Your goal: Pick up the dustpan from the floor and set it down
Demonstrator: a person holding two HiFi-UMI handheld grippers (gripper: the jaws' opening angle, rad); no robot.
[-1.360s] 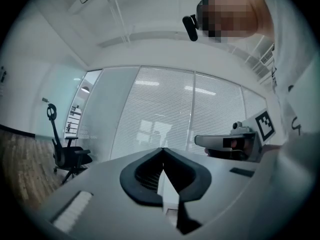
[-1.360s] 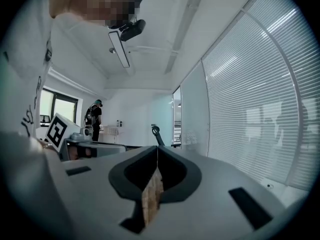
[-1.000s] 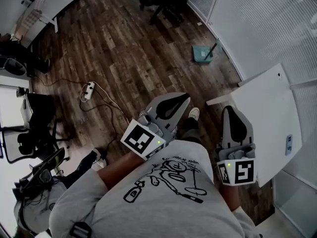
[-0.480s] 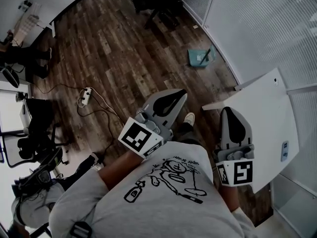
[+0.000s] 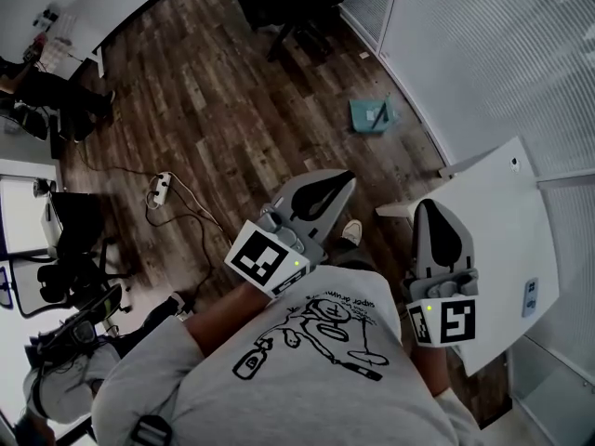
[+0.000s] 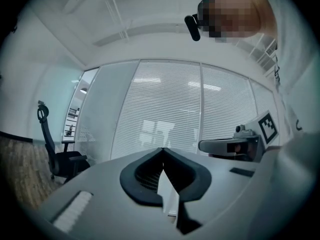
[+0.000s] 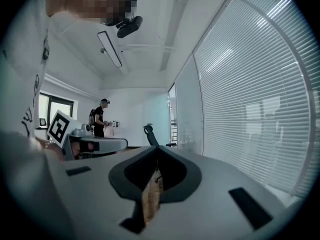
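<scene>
Slid lower in head view vs a sec ago: dustpan (image 5: 370, 116), now nearer to both grippers but still well apart from them. Lies on wood floor (image 5: 232, 110) close to blinds wall (image 5: 483, 54); teal, poss. w/ a stub handle, too small to be sure. L gripper (image 5: 348, 177): jaws pressed together, nothing btwn. R gripper (image 5: 435, 203): tips likewise closed tight, empty, just beside white table (image 5: 502, 212).
</scene>
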